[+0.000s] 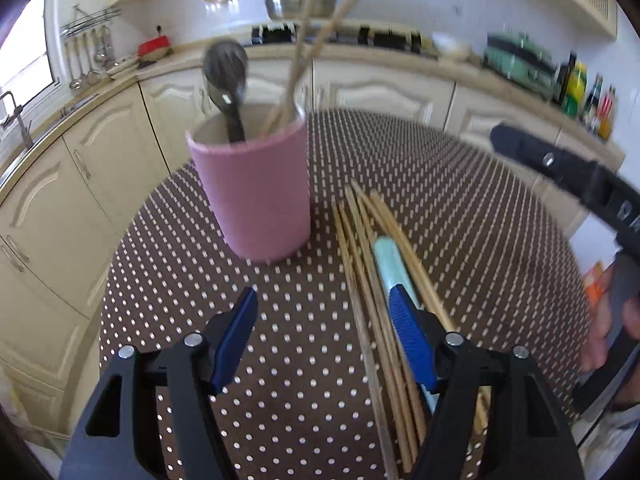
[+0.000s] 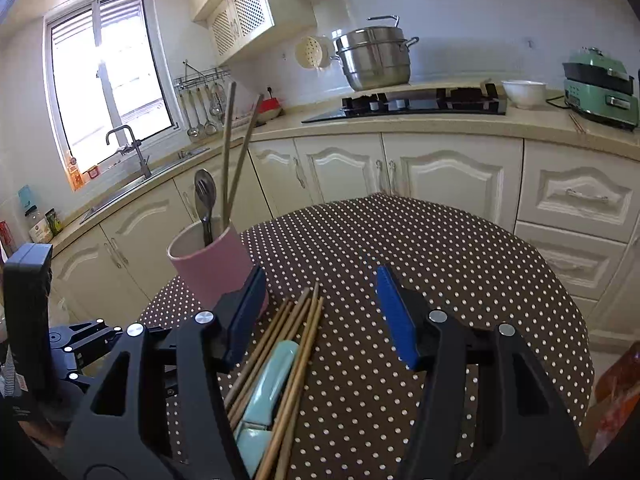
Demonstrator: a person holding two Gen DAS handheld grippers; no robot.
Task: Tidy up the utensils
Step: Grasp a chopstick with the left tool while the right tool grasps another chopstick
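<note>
While both my left gripper point(image 1: 322, 344) and right gripper point(image 2: 322, 316) gape empty, loose chopsticks point(image 2: 298, 344) lie beside the pink holder point(image 2: 212, 268) on the polka-dot tablecloth point(image 2: 440, 264); kitchen cabinets point(image 2: 440, 172) behind it.

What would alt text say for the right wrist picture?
An open gripper hovers over a dotted tablecloth, above loose chopsticks and a pale green utensil. A pink cup to the left already holds a spoon and two chopsticks.
</note>
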